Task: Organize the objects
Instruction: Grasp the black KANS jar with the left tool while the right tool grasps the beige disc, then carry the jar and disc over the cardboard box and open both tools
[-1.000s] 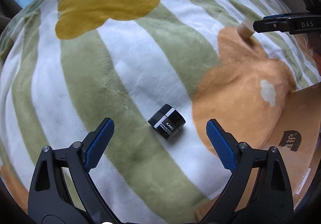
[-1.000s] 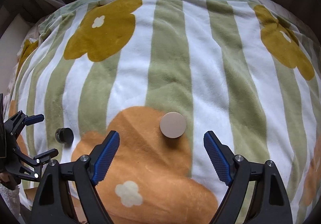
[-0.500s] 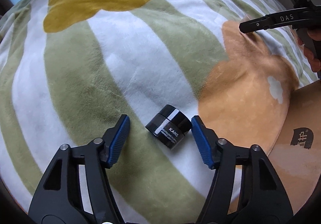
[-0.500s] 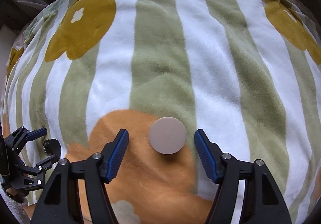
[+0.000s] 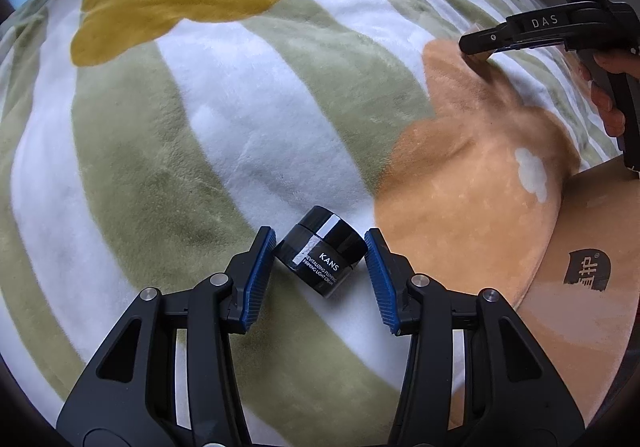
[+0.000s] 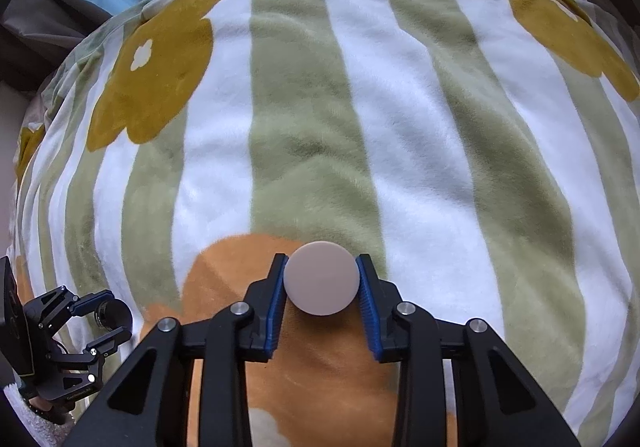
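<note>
left gripper (image 5: 320, 259): its blue-padded jaws flank the small black glossy cream jar (image 5: 322, 250) lying tilted on its side on a white stripe of the blanket; pads touching or a hair off on each flank, so i can't tell if it is clamped yet.
right gripper (image 6: 320, 287): jaws pressed together on the round beige disc-topped container (image 6: 321, 278), which sits at the far tip of the orange flower patch.
surface: a plush striped green-and-white blanket with mustard and orange flowers (image 6: 400, 135); soft, so both things sink a little and the jar rolls onto its side.
why held so: my guess is each hand takes one item across its width for a square, steady hold before moving it.
cardboard: a brown printed cardboard piece (image 5: 592, 287) lies at the blanket's near right edge, likely where items go.
change: half a second ago both pairs of jaws stood wide of their items; now both have closed in, the right one fully.
</note>
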`<action>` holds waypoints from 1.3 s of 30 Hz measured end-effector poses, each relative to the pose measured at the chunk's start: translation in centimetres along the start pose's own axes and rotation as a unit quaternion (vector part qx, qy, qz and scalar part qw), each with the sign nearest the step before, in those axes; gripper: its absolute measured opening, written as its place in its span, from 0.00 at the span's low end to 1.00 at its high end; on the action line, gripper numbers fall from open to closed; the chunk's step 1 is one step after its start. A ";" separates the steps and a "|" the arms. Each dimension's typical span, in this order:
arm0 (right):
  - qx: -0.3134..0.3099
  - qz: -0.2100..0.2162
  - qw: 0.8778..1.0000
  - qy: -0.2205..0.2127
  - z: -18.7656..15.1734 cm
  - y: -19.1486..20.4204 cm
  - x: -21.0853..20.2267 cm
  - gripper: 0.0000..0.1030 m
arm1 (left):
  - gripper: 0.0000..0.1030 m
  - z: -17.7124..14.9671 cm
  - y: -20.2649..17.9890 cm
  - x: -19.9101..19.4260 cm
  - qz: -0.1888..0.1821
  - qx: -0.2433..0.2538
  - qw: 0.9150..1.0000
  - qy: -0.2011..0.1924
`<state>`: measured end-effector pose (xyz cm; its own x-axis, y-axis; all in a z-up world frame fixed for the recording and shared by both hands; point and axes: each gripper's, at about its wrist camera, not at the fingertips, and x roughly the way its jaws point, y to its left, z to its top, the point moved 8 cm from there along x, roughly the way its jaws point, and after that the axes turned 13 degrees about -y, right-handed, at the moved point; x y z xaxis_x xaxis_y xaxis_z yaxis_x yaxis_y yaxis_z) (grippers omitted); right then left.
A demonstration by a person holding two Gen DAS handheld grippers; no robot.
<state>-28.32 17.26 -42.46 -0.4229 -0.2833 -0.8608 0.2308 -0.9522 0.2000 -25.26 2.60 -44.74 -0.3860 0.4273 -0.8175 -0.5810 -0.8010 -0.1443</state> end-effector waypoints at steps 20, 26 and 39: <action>-0.074 0.041 0.992 -0.092 2.9 6.3 -11.4 0.30 | 0.42 6.8 -4.7 -12.1 0.013 -0.009 0.995 -0.097; -0.098 0.065 0.986 -0.115 1.9 8.1 -17.0 0.30 | 0.42 6.7 -7.4 -17.4 0.031 -0.022 0.991 -0.128; -0.154 0.095 0.977 -0.111 -5.3 10.2 -24.3 0.30 | 0.42 -0.7 -12.0 -22.8 0.069 -0.110 0.983 -0.130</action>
<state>-11.00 15.03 -21.96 -0.5191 -0.5019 -0.6919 0.5619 -0.8103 0.1662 -8.96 2.19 -24.73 -0.6365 0.3783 -0.6721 -0.3531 -0.9177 -0.1820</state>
